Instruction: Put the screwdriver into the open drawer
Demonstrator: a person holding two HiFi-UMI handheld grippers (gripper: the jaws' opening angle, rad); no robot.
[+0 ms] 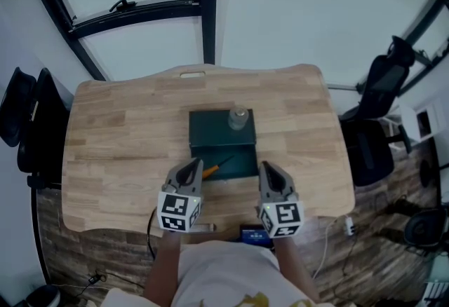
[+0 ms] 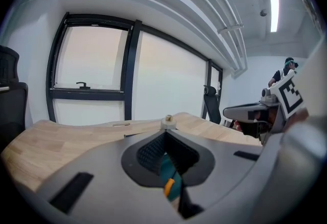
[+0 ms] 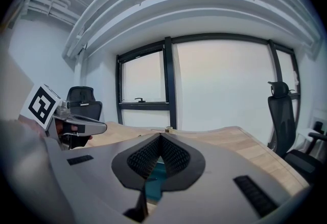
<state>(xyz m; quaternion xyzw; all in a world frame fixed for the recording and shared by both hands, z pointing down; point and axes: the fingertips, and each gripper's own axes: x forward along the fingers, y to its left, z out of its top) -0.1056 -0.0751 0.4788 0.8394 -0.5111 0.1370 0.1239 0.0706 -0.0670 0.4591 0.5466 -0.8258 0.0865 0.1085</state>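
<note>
Grey left gripper (image 1: 193, 172) and right gripper (image 1: 270, 174) sit side by side over near edge of wooden counter (image 1: 112, 130), marker cubes toward person. Both pairs of jaws closed tip to tip, nothing gripped. Just beyond tips: open drawer (image 1: 242, 162) of dark green box (image 1: 210, 127). Screwdriver (image 1: 216, 167) with orange handle lies slanted inside drawer, handle end just beside left gripper's tip. Small clear jar (image 1: 238, 118) stands on box top. Beyond counter: black-framed window (image 1: 203, 4), black chairs (image 1: 28, 123) at both sides.
</note>
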